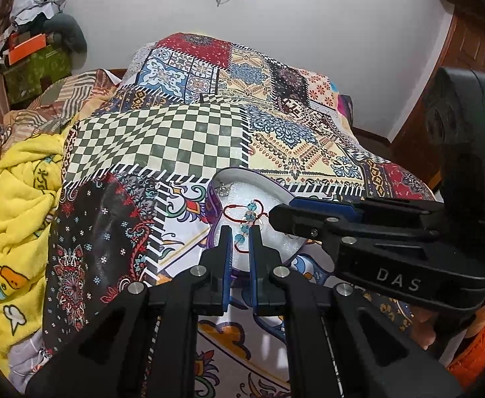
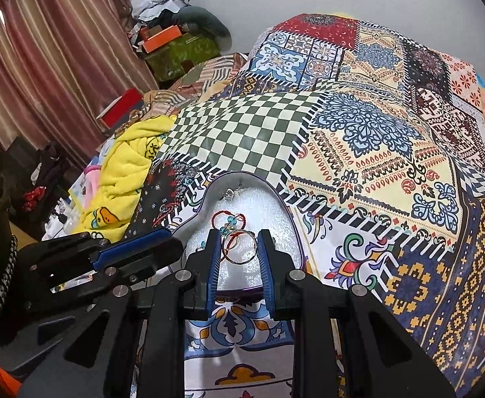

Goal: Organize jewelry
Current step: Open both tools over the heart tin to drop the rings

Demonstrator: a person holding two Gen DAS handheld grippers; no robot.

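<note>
Bed covered by a patchwork bedspread (image 1: 189, 139) (image 2: 375, 152), checkered panel in the middle. Yellow blanket (image 1: 20, 219) (image 2: 126, 165) bunched at its left edge.

Jewelry box (image 1: 239, 179) (image 2: 209, 192) sits open on the bedspread, purple rim, white foam lining (rounded at the far end).

Left gripper (image 1: 241, 232) hangs over the near part of the box, jaws narrowed to a slim gap with a blue bead strand in line between them; can't tell whether the pads actually touch it.

Right gripper (image 2: 240, 243) is over the same box, jaws parted on either side of a metal bangle (image 2: 240, 245). The bangle spans nearly the full gap and looks lifted off the foam, so it reads as grasped.

Red cord bracelet (image 1: 242, 214) (image 2: 227, 219) with blue beads lies on the foam mid-box, just beyond the bangle.

Small silver piece (image 1: 224, 190) (image 2: 229, 194) at the far end of the box, too small to identify.
</note>
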